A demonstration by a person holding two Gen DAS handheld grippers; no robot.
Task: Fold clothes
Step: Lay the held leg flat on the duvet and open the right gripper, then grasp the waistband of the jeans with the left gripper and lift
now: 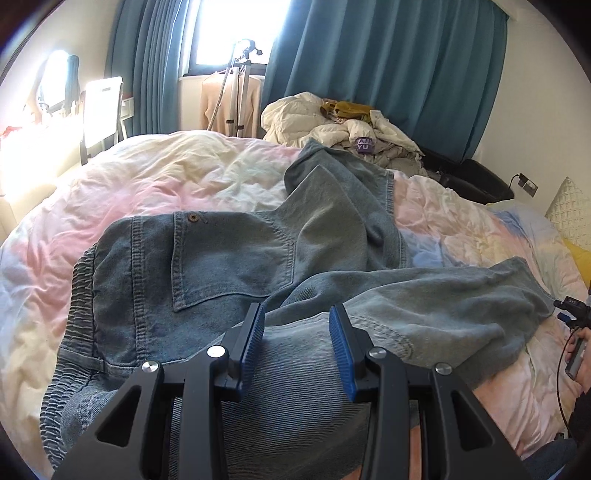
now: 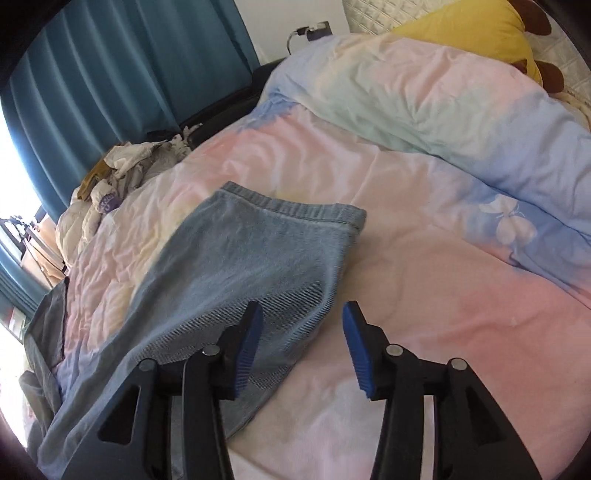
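Daylight is pouring in through the window [image 1: 236,29] between the teal curtains [image 1: 388,66], blowing that pane out to plain white in the left wrist view. A second patch of glare is washing out the far left edge there, bleaching the bed cover [image 1: 166,173] near it. Elsewhere the light is lying soft and even, with shallow shadows sitting in the folds of the jeans [image 1: 229,251]. Both views are bending strongly at the rim and darkening into black corners. The right wrist view is looking slightly smeared, the jeans [image 2: 236,266] losing their crispness, with a white glare strip along its left edge.
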